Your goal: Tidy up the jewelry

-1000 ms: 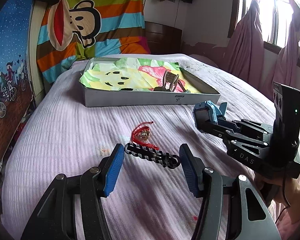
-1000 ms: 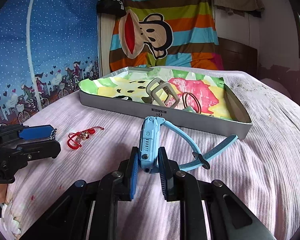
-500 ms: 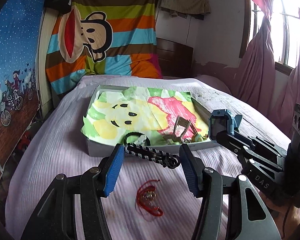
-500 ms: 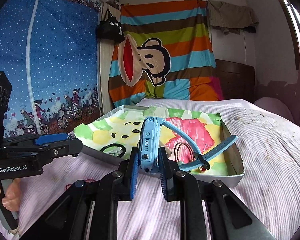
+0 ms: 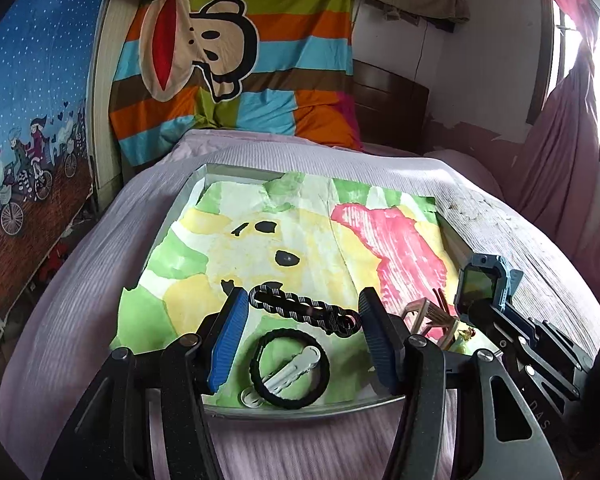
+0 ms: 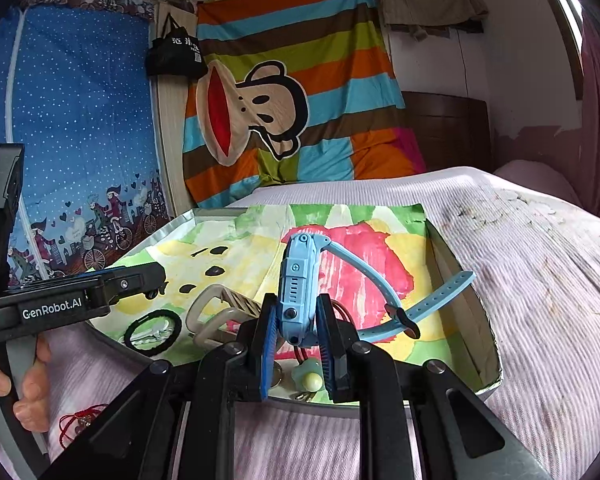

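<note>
My left gripper [image 5: 302, 330] is shut on a black-and-white braided bracelet [image 5: 300, 308], held lengthwise between its blue pads over the near part of the shallow grey tray [image 5: 300, 408]. My right gripper [image 6: 298, 350] is shut on a light blue watch [image 6: 300, 280], its strap [image 6: 432, 300] hanging right, above the tray's [image 6: 484, 320] near right part; it also shows in the left wrist view [image 5: 484, 284]. In the tray lie a black ring bracelet [image 5: 290, 368] around white hair clips [image 5: 288, 372], a beige hair claw [image 6: 224, 308] and small charms [image 6: 308, 378].
The tray has a colourful paper lining [image 5: 300, 240] and rests on a pink-bedspread bed [image 6: 540, 280]. A red cord bracelet [image 6: 80, 422] lies on the bedspread left of the tray, by the hand holding the left gripper. A striped monkey blanket [image 5: 236, 60] hangs behind.
Both grippers have lifted off the bedspread and moved forward over the tray, still holding the braided bracelet and the blue watch. The red cord bracelet stayed behind on the bed.
</note>
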`<act>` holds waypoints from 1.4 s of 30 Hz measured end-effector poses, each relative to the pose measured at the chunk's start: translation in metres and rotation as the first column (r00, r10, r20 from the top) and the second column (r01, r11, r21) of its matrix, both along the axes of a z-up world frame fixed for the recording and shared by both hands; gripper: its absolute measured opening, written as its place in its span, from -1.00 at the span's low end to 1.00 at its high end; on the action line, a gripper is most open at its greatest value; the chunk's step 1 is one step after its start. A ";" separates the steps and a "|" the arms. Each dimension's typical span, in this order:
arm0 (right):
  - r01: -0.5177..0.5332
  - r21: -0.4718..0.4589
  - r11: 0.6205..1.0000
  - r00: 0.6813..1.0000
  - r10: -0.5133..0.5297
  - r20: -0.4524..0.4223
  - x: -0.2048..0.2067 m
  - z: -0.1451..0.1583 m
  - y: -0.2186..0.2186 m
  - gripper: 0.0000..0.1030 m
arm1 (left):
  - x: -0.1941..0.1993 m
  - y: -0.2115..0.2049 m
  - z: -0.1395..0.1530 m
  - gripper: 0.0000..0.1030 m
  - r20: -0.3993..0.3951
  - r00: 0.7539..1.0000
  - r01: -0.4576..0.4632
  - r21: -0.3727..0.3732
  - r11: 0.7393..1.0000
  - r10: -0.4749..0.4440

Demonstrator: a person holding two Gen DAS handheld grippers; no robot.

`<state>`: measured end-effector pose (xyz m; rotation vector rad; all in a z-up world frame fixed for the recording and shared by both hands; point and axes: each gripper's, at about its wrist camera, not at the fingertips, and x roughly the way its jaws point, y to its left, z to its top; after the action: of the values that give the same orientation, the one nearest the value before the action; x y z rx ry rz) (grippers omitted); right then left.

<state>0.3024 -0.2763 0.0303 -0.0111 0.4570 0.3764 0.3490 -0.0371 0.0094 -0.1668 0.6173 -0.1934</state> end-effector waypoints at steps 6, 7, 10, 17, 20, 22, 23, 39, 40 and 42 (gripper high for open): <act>0.003 0.004 1.000 0.998 -0.002 -0.062 0.013 -0.009 0.000 -0.65 | 0.016 0.000 -0.013 -0.01 -0.062 0.998 -0.017 0.014 1.000 0.017; -0.001 0.003 1.000 0.997 0.001 -0.074 0.015 -0.011 0.001 -0.65 | 0.018 -0.001 -0.015 -0.01 -0.069 0.997 -0.017 0.019 1.000 0.019; -0.004 0.005 1.000 0.996 0.005 -0.092 0.016 -0.015 0.000 -0.65 | 0.020 -0.004 -0.018 -0.01 -0.077 0.997 -0.012 0.037 0.999 0.015; -0.007 0.011 1.000 0.995 0.008 -0.104 0.017 -0.017 0.000 -0.64 | 0.022 -0.013 -0.026 -0.01 -0.094 0.996 0.000 0.078 0.997 0.008; -0.006 0.011 1.000 0.995 0.007 -0.102 0.017 -0.016 0.000 -0.62 | 0.023 -0.015 -0.027 0.00 -0.098 0.995 0.004 0.079 0.997 0.003; -0.007 0.017 1.000 0.995 0.009 -0.096 0.016 -0.015 -0.001 -0.61 | 0.022 -0.015 -0.027 0.00 -0.096 0.995 0.007 0.076 0.997 0.001; -0.008 0.019 1.000 0.996 0.009 -0.092 0.016 -0.015 -0.001 -0.61 | 0.022 -0.014 -0.026 0.00 -0.098 0.995 0.007 0.075 0.997 0.000; 0.012 0.017 1.000 1.000 -0.012 0.022 -0.013 0.009 -0.011 0.08 | -0.012 0.000 -0.001 0.34 -0.016 0.999 -0.038 0.033 0.999 0.039; 0.015 0.023 1.000 0.999 -0.016 0.030 -0.016 0.011 -0.013 0.20 | -0.016 0.001 0.002 0.36 -0.007 0.999 -0.041 0.030 0.999 0.041; 0.015 0.040 0.999 0.999 -0.016 0.045 -0.022 0.016 -0.017 0.38 | -0.025 0.005 0.007 0.49 0.015 0.999 -0.050 0.022 0.999 0.049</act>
<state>0.2805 -0.2930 0.0466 0.0221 0.4046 0.3692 0.3242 -0.0319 0.0165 -0.1590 0.6003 -0.1397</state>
